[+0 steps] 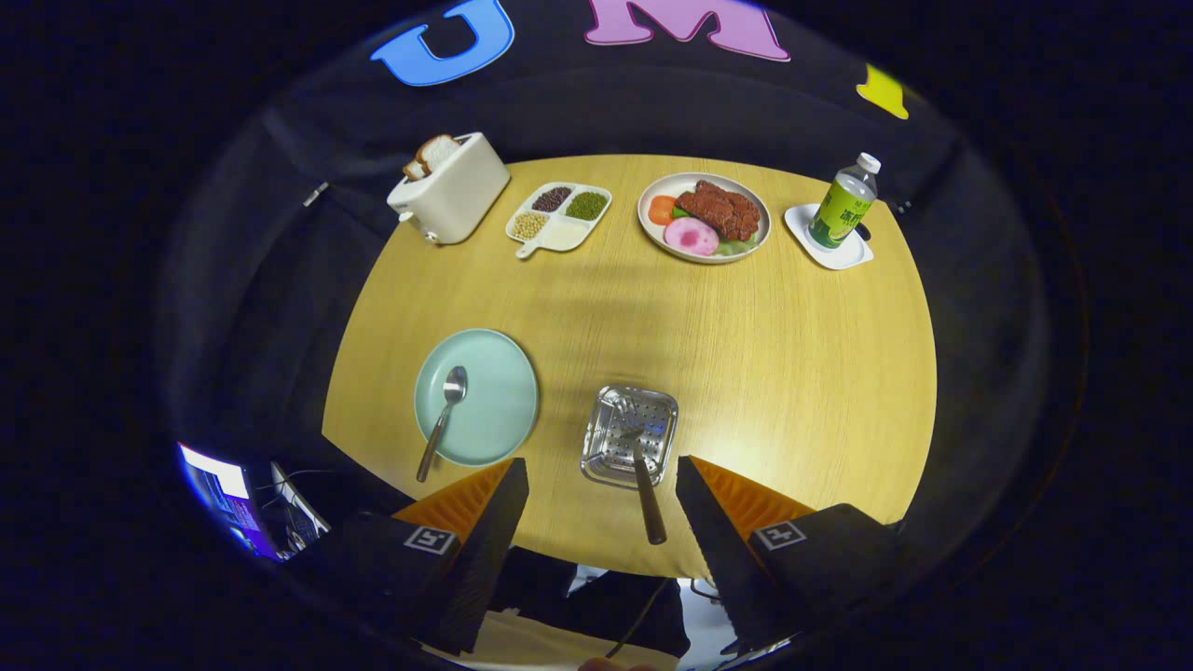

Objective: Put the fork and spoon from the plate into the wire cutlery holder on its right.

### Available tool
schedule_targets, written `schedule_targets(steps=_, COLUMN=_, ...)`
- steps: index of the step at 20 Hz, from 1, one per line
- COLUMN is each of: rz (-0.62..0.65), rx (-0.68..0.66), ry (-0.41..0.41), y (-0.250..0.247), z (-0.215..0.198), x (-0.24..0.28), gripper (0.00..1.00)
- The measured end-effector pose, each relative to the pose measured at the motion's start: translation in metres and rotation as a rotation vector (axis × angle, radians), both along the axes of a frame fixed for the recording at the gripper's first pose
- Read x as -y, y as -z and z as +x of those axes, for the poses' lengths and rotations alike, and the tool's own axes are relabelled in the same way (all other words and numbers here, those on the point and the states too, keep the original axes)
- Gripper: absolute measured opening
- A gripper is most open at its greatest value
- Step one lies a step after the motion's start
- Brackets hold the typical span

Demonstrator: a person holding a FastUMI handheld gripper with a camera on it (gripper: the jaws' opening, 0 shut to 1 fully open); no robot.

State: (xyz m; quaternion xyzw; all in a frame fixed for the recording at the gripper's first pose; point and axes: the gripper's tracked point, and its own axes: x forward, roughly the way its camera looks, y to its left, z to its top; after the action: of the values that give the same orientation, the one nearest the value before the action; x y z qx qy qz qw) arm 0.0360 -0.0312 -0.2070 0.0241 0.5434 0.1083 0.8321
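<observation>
The gripper (601, 485) hangs above the table's (792, 354) near edge, jaws spread wide and holding nothing. The fork (647, 485) stands in the holder (629, 433), handle leaning out toward the near edge, between the fingers. The spoon (442, 419) lies on the plate (494, 401) near the left edge, ahead and left of the left finger (485, 522). Its long axis runs bowl away, handle toward the near edge and past the rim. The next reach likely swings left to that handle

Gripper (596, 489) spread wide, fork (645, 485) apparently in cutlery holder (629, 435), spoon (442, 421) on plate (499, 401)
</observation>
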Motion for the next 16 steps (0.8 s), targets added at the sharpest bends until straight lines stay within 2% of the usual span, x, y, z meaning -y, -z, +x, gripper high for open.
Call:
schedule_targets(steps=8, rz=0.044, rx=0.226, ry=-0.012, y=-0.020, z=0.002, x=-0.068, gripper=0.99)
schedule_targets(steps=14, rz=0.115, rx=0.134, ry=-0.022, y=0.031, z=-0.018, x=-0.149, gripper=0.99)
schedule_targets(steps=16, rz=0.095, rx=0.099, ry=-0.024, y=0.057, z=-0.015, x=-0.169, gripper=0.99)
